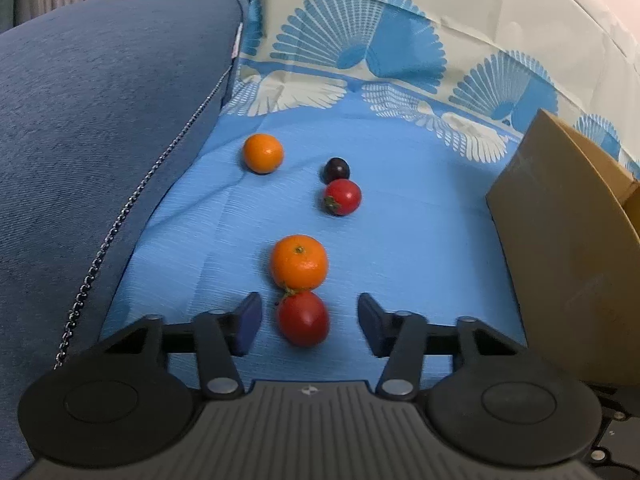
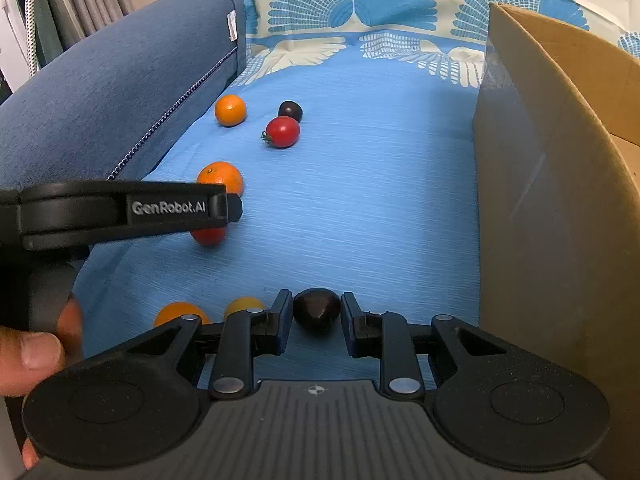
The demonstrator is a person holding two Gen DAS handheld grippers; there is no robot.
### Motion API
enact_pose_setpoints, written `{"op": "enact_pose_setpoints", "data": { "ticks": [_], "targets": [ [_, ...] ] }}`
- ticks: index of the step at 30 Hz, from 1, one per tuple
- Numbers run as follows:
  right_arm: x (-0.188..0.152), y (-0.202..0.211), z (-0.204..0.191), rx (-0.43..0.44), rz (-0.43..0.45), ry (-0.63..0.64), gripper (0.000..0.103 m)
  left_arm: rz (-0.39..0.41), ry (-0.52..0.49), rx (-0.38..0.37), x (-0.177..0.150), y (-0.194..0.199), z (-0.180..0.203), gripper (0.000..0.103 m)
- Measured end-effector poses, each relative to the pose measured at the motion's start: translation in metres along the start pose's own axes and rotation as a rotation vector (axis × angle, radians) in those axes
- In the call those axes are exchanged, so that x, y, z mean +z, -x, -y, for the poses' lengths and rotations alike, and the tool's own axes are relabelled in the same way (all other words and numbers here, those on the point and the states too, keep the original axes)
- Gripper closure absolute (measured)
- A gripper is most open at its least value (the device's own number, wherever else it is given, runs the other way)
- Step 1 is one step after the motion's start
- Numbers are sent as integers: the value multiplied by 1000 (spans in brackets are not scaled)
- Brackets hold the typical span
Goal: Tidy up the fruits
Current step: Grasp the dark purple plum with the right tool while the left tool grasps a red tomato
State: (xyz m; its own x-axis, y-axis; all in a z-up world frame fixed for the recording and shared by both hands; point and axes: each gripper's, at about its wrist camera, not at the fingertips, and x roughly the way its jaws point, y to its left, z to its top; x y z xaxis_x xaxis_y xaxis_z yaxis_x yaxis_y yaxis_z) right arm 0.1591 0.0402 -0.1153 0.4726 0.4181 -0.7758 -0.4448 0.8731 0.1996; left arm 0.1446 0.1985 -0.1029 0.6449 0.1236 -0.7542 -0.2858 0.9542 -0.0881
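Note:
Fruits lie on a blue cloth [image 1: 420, 220]. My left gripper [image 1: 309, 322] is open, its fingers on either side of a red tomato [image 1: 303, 318], with an orange [image 1: 299, 262] just beyond it. Farther off lie a second tomato [image 1: 343, 197], a dark plum [image 1: 336, 169] and another orange [image 1: 263, 153]. My right gripper [image 2: 314, 314] has its jaws close around a dark plum [image 2: 316, 309], with small gaps still showing on both sides. Two orange fruits [image 2: 244, 306] [image 2: 176, 312] lie to its left. The left gripper [image 2: 234, 208] shows from the side in the right wrist view.
A cardboard box [image 2: 560, 184] stands at the right of the cloth; it also shows in the left wrist view [image 1: 568, 248]. A blue sofa armrest [image 1: 100, 120] rises on the left. A fan-patterned cloth [image 1: 380, 40] covers the backrest behind.

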Motion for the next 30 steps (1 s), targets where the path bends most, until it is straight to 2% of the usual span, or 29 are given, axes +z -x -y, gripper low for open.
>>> {"op": "enact_pose_setpoints", "data": {
  "ticks": [2,10,13,15,22,25,30],
  "targets": [
    [-1,0,-1,-3,3,4,76,-4,-1,13,-1,-1,1,73],
    [0,3,0,-26,25,0,76,32,92,23,0,16,-13,74],
    [-1,2,1,-32,15,2,76,-4,125,16,2,15,-21,73],
    [-1,1,-1,-37,13,12,76,-57,121,16,2,8,-23,73],
    [1,0,-1,-35,10,14,76,-77,71,15,0,-2,-13,71],
    [1,0,-2,-37,12,18,76,-55,61,34,-2,-1,-11,72],
    [0,4,-2,-35,33,14,76,-9,63,10,-1,9,-10,72]
  ]
}}
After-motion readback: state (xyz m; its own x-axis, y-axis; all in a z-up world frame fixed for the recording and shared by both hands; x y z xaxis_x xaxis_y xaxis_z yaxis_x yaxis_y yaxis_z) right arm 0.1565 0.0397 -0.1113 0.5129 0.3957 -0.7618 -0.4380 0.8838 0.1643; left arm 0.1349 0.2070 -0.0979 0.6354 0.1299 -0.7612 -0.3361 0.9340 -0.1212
